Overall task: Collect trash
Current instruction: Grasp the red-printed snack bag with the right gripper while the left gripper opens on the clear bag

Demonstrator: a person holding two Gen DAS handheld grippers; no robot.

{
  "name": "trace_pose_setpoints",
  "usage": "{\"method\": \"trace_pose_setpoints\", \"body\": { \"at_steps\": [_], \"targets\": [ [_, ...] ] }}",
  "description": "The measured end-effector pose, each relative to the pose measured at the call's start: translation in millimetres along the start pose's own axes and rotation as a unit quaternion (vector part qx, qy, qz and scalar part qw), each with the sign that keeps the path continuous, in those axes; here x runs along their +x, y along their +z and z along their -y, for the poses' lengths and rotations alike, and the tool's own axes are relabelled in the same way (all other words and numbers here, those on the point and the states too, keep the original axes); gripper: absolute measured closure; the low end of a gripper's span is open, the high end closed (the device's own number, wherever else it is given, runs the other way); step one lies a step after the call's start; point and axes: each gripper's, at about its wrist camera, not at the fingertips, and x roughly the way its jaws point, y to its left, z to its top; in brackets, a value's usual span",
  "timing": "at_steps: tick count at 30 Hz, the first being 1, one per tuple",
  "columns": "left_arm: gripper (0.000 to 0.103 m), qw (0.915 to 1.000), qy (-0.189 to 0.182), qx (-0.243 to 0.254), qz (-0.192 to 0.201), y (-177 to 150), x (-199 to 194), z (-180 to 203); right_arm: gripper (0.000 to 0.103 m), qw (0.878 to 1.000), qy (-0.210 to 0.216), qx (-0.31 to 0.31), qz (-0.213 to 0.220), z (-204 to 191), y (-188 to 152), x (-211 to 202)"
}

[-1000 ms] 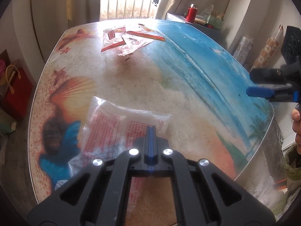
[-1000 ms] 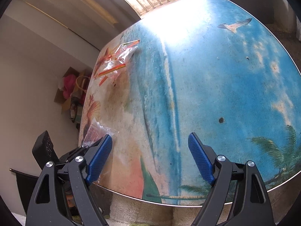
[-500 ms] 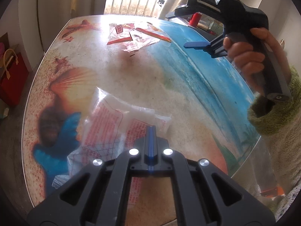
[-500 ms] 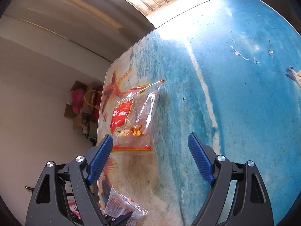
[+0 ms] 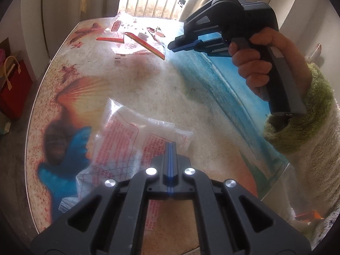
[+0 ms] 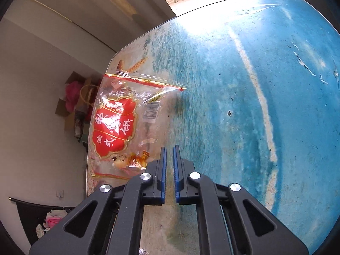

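Observation:
My left gripper point(image 5: 170, 146) is shut on a clear plastic bag with red print point(image 5: 127, 140) that lies on the beach-print table point(image 5: 148, 80). A clear snack bag with a red label point(image 6: 119, 127) lies at the table's far corner; it also shows in the left wrist view point(image 5: 136, 40). My right gripper point(image 6: 169, 150) is nearly shut, a narrow gap between its blue pads, right beside that bag's edge; I cannot tell whether it pinches the film. In the left wrist view the right gripper point(image 5: 182, 45) hovers at the snack bag's right edge.
The table edge point(image 6: 102, 80) runs just left of the snack bag. A red bag with handles point(image 5: 12, 85) and boxes point(image 6: 72, 106) stand on the floor beyond it. The person's green sleeve point(image 5: 301, 127) is at the table's right side.
The right gripper moved across the table to the snack bag and closed from wide open to nearly shut. The left gripper stayed shut on its bag.

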Motion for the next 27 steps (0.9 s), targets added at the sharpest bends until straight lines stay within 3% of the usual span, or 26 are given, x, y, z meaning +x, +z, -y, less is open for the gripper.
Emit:
{"method": "trace_pose_setpoints", "body": {
  "at_steps": [4, 6, 7, 8, 10, 13, 17, 20, 21, 23, 27],
  "targets": [
    [0.103, 1.0, 0.003, 0.001, 0.0, -0.9, -0.5, 2.2, 0.094, 1.0, 0.027, 0.011, 0.007, 2.0, -0.6, -13.1],
    [0.103, 1.0, 0.005, 0.001, 0.0, -1.6, -1.1, 3.5, 0.079, 0.999, 0.041, 0.018, 0.01, 1.2, 3.8, -18.3],
    [0.103, 1.0, 0.006, 0.001, 0.0, -1.9, -1.2, 4.2, 0.06, 0.999, 0.045, 0.022, 0.014, 0.5, 6.2, -21.3],
    [0.103, 1.0, 0.007, 0.002, -0.001, -2.0, -1.7, 5.2, 0.052, 0.998, 0.046, 0.025, 0.021, -0.9, 9.9, -23.3],
    [0.103, 1.0, 0.009, 0.002, -0.002, -3.1, -2.4, 6.2, 0.05, 0.998, 0.048, 0.026, 0.025, -7.8, 18.4, -23.3],
    [0.103, 0.9999, 0.01, -0.004, -0.004, -3.1, -3.3, 7.9, 0.038, 0.999, 0.041, 0.025, 0.011, -23.4, 32.1, -8.5],
    [0.103, 0.9998, 0.014, -0.011, -0.009, -2.7, -5.1, 7.2, 0.038, 1.0, -0.021, -0.002, -0.015, -46.7, 42.8, 23.7],
    [0.085, 0.9998, 0.009, -0.017, 0.002, -3.4, -15.1, 7.1, 0.038, 0.997, -0.068, -0.041, -0.013, -60.4, 40.8, 37.9],
    [0.08, 0.9998, 0.008, -0.018, 0.009, -3.5, -20.3, 7.2, 0.041, 0.996, -0.077, -0.051, -0.01, -62.7, 39.0, 40.6],
    [0.073, 0.9996, 0.007, -0.016, 0.024, -3.3, -31.6, 7.2, 0.057, 0.994, -0.088, -0.065, -0.002, -65.2, 35.1, 43.3],
    [0.062, 0.9986, -0.003, -0.017, 0.051, -2.2, -50.5, 4.8, 0.071, 0.99, -0.1, -0.095, 0.014, -66.3, 27.6, 40.6]
  ]
}}
